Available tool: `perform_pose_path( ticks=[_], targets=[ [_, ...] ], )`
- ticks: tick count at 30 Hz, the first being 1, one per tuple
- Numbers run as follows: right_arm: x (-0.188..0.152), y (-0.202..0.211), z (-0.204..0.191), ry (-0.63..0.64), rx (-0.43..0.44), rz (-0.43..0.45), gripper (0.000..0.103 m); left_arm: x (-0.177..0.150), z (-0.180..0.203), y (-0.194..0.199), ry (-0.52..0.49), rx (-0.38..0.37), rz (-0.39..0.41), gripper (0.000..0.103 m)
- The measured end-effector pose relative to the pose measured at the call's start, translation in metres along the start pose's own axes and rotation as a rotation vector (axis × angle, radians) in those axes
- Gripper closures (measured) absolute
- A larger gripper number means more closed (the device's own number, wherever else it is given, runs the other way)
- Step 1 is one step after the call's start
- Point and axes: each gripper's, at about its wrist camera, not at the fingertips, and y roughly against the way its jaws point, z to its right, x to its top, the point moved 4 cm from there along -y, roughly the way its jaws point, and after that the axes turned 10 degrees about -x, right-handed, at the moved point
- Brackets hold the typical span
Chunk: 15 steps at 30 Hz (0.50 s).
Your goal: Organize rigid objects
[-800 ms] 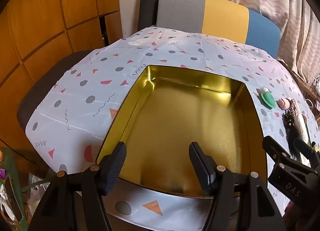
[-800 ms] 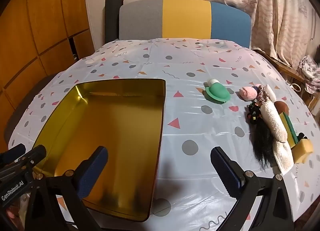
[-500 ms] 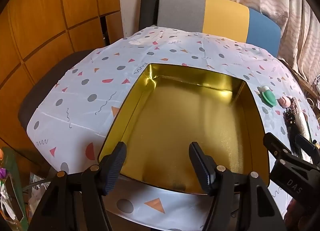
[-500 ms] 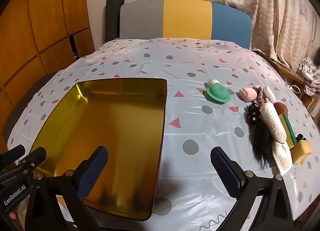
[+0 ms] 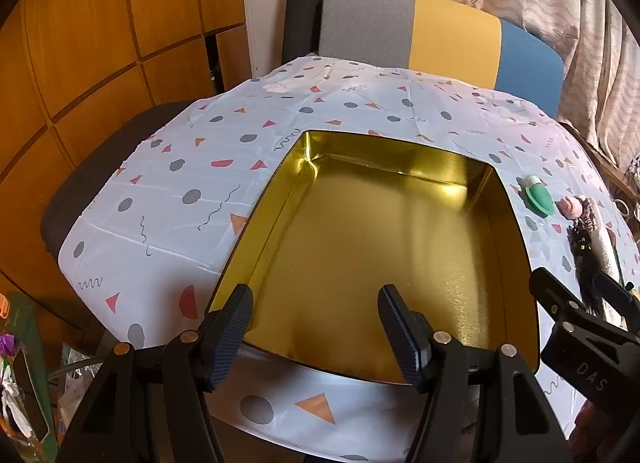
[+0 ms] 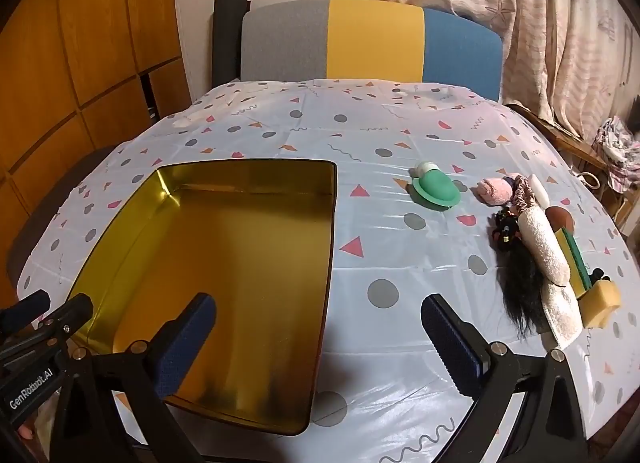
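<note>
An empty gold metal tray (image 5: 516, 231) (image 6: 329, 263) lies on the patterned tablecloth. A green round piece with a white cap (image 6: 435, 191) (image 5: 538, 195) lies right of it. Further right sit a pink soft toy (image 6: 494, 191), a black hairpiece (image 6: 520, 283), a cream towel roll (image 6: 546, 251), a brown ball (image 6: 560, 217) and a yellow-green sponge (image 6: 592, 291). My left gripper (image 5: 316, 327) is open and empty over the tray's near edge. My right gripper (image 6: 320, 339) is open and empty, straddling the tray's right wall.
A grey, yellow and blue chair back (image 6: 372, 43) stands behind the table. Wooden panels (image 5: 80, 63) line the left wall, curtains (image 6: 560, 23) hang at the right. The table's near edge (image 5: 280, 427) is just below both grippers.
Both grippers have drawn back and risen slightly, so the tray and objects sit a bit farther off. Both jaws stay open. Nothing on the table has moved.
</note>
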Motion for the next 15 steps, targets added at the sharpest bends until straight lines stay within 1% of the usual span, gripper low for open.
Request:
perform_pose_path(
  ticks=[15],
  targets=[
    [-0.0016, 0.0005, -0.0071, 0.003, 0.006, -0.005, 0.0, -0.0002, 0.0023, 0.0046, -0.01, -0.009, 0.007, 0.037]
  ],
)
